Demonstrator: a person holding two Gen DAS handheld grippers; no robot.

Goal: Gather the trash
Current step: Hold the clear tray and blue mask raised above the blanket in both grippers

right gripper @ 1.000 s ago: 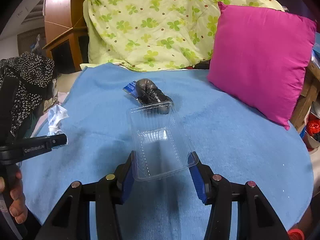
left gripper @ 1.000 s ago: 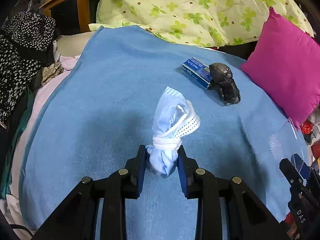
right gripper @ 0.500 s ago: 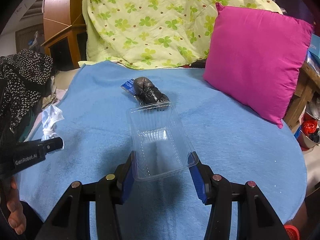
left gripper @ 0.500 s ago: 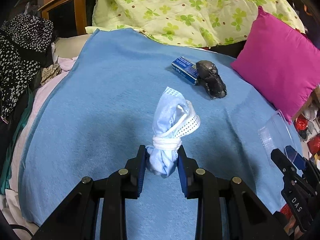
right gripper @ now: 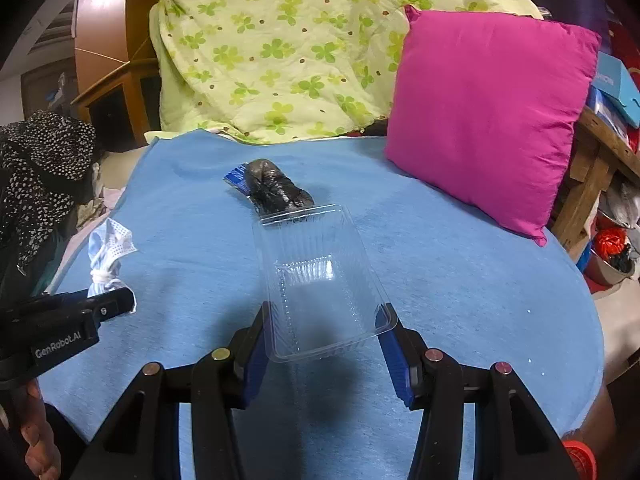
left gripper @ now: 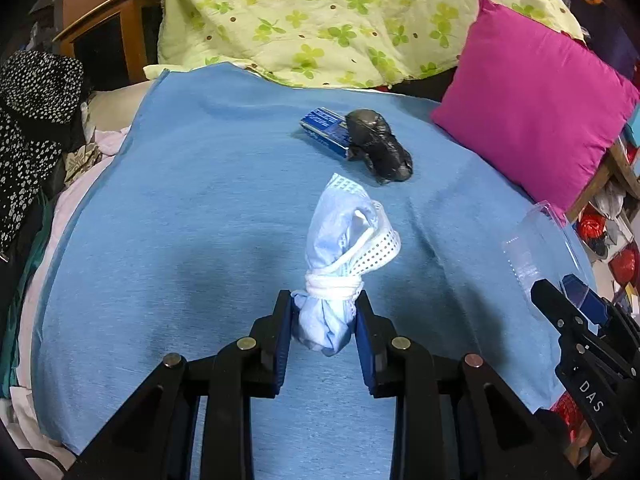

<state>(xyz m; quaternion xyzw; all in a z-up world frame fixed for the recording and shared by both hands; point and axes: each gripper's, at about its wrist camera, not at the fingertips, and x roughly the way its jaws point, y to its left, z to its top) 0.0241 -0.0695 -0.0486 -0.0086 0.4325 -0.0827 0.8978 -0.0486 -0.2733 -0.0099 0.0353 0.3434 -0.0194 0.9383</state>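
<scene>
My left gripper [left gripper: 324,312] is shut on a knotted light-blue face mask [left gripper: 344,240] and holds it above the blue blanket [left gripper: 192,216]. The mask also shows at the left of the right wrist view [right gripper: 108,256]. My right gripper [right gripper: 326,328] is shut on a clear plastic tray [right gripper: 324,276], held above the blanket; the tray shows at the right edge of the left wrist view [left gripper: 536,248]. A crumpled black plastic bag [left gripper: 380,148] lies on a blue box [left gripper: 326,128] at the far middle of the blanket; both show in the right wrist view [right gripper: 280,192].
A magenta pillow [right gripper: 488,120] leans at the back right. A green flowered quilt [right gripper: 280,40] is piled behind. Black dotted clothing [left gripper: 32,120] hangs at the left. A wooden shelf with red items [right gripper: 608,216] stands at the right.
Both grippers have drawn back and risen a little with their loads; the black bag and blue box look farther away. Both grips are unchanged.
</scene>
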